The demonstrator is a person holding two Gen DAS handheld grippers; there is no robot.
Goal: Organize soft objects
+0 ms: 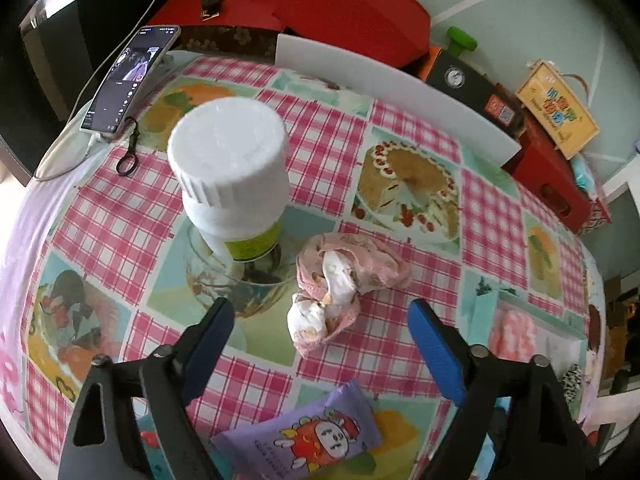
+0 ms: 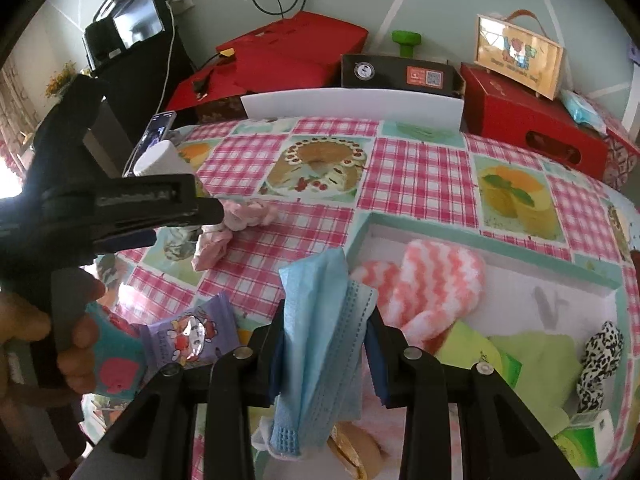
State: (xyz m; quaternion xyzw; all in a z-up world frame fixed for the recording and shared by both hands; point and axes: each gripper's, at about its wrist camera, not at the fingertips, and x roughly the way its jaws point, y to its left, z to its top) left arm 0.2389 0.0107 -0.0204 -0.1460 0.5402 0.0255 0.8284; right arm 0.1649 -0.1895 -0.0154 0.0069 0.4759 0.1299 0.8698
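No legible text; QR code on black box (image 2: 400, 72).

Left gripper (image 1: 320, 320): fingers (image 1: 436, 354) spread wide, nothing between pads, pitched steeply down toward worktop. Person's hand (image 2: 60, 332) wrapped around its handle, seen from right wrist view. Right gripper (image 2: 326, 340): fingers (image 2: 378, 364) partly closed, clamped on blue face mask (image 2: 320, 320), tilted downward.
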